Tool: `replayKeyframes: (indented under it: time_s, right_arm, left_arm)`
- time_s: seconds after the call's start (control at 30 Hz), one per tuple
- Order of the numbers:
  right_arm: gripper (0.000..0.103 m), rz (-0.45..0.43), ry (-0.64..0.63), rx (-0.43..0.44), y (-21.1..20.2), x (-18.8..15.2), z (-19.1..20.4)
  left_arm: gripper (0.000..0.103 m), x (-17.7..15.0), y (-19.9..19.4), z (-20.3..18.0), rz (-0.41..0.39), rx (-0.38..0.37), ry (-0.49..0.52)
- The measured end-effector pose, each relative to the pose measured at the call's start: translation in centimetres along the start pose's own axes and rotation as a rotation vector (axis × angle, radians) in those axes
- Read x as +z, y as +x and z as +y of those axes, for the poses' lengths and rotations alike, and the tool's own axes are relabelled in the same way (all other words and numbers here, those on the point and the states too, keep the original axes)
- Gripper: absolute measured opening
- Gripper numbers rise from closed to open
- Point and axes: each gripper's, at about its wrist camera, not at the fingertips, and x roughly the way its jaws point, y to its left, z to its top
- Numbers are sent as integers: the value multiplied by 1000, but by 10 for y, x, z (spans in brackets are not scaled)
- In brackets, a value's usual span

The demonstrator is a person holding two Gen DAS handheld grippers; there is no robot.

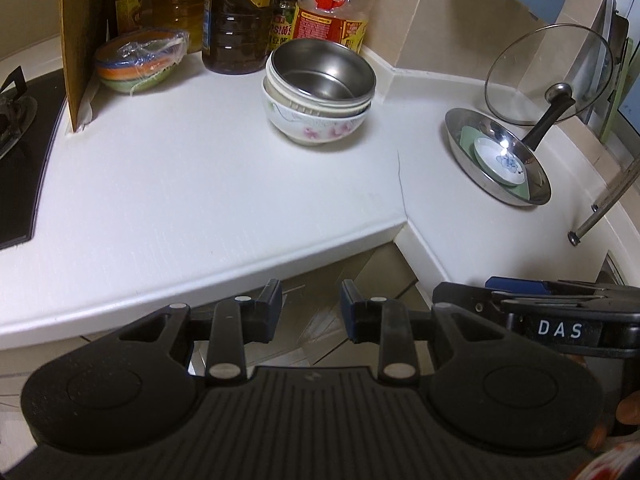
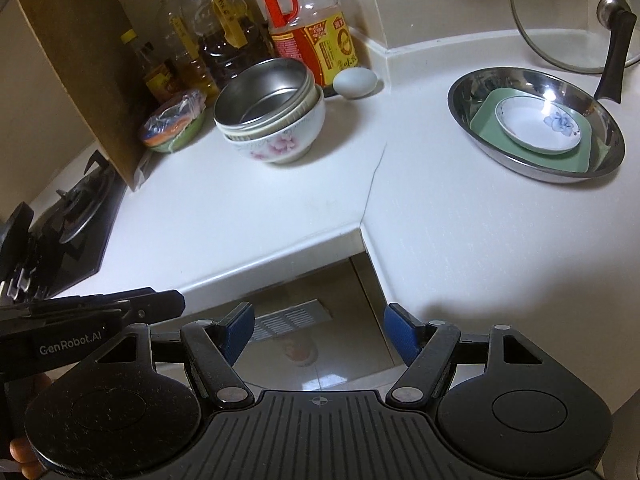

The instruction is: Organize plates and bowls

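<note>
A steel bowl (image 1: 324,74) (image 2: 260,92) sits nested in a cream bowl, and both rest in a white floral bowl (image 1: 316,130) (image 2: 280,146) at the back of the white counter (image 1: 200,184). To the right, a shallow steel pan (image 1: 454,140) (image 2: 472,96) holds a green square plate (image 1: 466,136) (image 2: 488,120) with a small white blue-flowered dish (image 1: 500,162) (image 2: 532,128) on it. My left gripper (image 1: 311,304) hovers off the counter's front edge, open by a narrow gap, nothing between its fingers. My right gripper (image 2: 318,322) hangs beside it, wide open and empty.
Coloured plastic bowls in film (image 1: 140,60) (image 2: 176,124) sit by a cardboard sheet (image 1: 80,40). Oil and sauce bottles (image 1: 236,20) (image 2: 308,28) line the back wall. An egg (image 2: 355,83) lies near them. A glass lid (image 1: 548,68) (image 2: 560,20) leans behind the pan. A gas stove (image 1: 20,140) (image 2: 76,216) is left.
</note>
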Motion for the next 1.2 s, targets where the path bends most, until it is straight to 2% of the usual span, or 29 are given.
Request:
replayKeyframes:
  time_s: [0.73, 0.97, 1.2]
  right_arm:
    - [72, 29, -43, 33, -4, -11, -6]
    - [72, 12, -22, 14, 4, 2, -13]
    - [72, -75, 52, -27, 12, 35, -25]
  left_arm:
    - [28, -20, -16, 0, -17, 82, -52]
    - [28, 7, -5, 17, -53, 82, -47]
    - [28, 58, 20, 35, -120, 42, -12]
